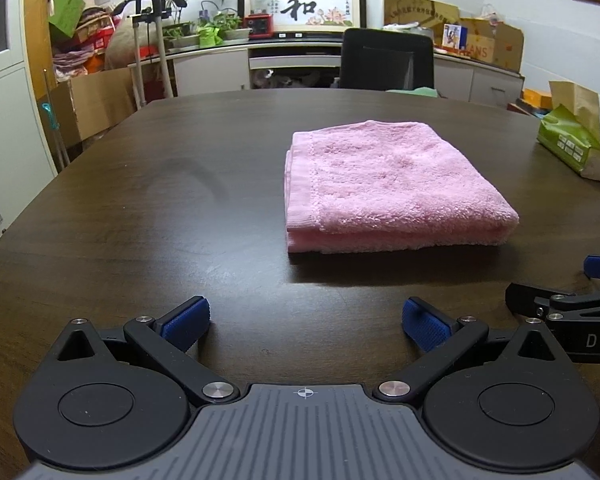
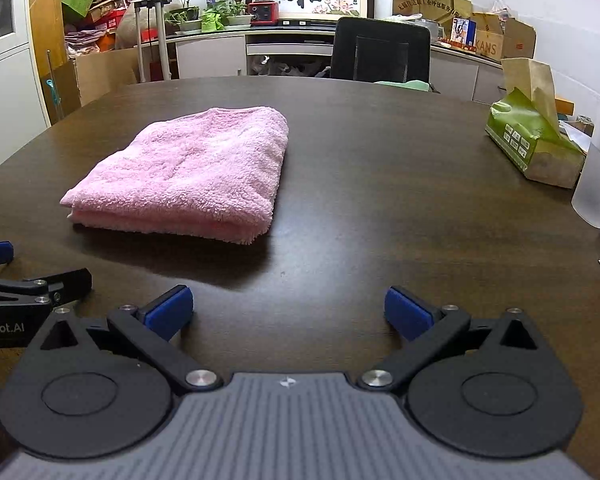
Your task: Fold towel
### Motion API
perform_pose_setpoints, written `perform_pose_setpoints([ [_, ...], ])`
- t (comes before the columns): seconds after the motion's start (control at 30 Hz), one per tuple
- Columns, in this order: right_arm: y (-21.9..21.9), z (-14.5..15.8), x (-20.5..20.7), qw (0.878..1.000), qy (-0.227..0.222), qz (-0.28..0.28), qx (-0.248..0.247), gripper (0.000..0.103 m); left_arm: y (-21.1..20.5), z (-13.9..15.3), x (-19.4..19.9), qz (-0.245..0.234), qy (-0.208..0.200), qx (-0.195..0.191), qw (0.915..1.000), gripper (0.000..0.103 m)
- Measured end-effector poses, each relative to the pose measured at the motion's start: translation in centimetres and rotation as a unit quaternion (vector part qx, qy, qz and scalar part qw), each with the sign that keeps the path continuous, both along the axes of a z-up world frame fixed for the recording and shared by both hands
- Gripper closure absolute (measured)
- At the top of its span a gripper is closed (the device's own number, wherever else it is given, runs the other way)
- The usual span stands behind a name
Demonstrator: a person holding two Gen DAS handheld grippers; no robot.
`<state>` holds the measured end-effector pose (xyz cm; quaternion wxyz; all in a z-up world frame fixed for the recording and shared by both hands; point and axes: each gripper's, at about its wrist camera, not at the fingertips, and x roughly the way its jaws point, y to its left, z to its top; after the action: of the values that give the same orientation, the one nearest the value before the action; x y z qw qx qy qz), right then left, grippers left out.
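Already lying folded, soft light pink towel (image 1: 396,188); gripping best at a corner; left gripper (image 1: 306,322) and right gripper (image 2: 288,312) hovering spread wide, empty.

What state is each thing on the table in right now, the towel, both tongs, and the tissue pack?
pink towel: folded into a layered stack, flat on the table, untouched.
left tongs: open, empty, short of the towel.
right tongs: open, empty, short of the towel.
green tissue pack: opened, a tissue sticking up.
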<state>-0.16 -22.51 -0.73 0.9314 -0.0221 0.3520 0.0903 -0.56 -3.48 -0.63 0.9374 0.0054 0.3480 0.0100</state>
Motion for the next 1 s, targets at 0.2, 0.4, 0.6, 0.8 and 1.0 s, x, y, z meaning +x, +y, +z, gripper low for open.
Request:
perform_pose_setpoints([
  [0.2, -0.05, 0.01, 0.03, 1.000, 0.000, -0.001, 0.000, 0.000, -0.01, 0.08, -0.02, 0.000, 0.000, 0.000, 1.0000, 0.000],
  [0.4, -0.04, -0.02, -0.18, 1.000, 0.000, -0.007, 0.000, 0.000, 0.03, 0.03, 0.02, -0.001, 0.000, 0.000, 1.0000, 0.000],
  [0.6, -0.08, -0.01, -0.34, 1.000, 0.000, -0.009, 0.000, 0.000, 0.17, -0.06, 0.01, -0.008, 0.000, -0.001, 1.0000, 0.000],
  [0.8, 0.11, -0.10, -0.39, 1.000, 0.000, -0.009, 0.000, 0.000, 0.07, -0.02, 0.02, -0.008, 0.000, -0.001, 1.0000, 0.000],
  [1.0, 0.32, -0.17, -0.45, 1.000, 0.000, -0.010, 0.000, 0.000, 0.02, -0.03, -0.05, -0.012, 0.000, -0.002, 0.9999, 0.000],
])
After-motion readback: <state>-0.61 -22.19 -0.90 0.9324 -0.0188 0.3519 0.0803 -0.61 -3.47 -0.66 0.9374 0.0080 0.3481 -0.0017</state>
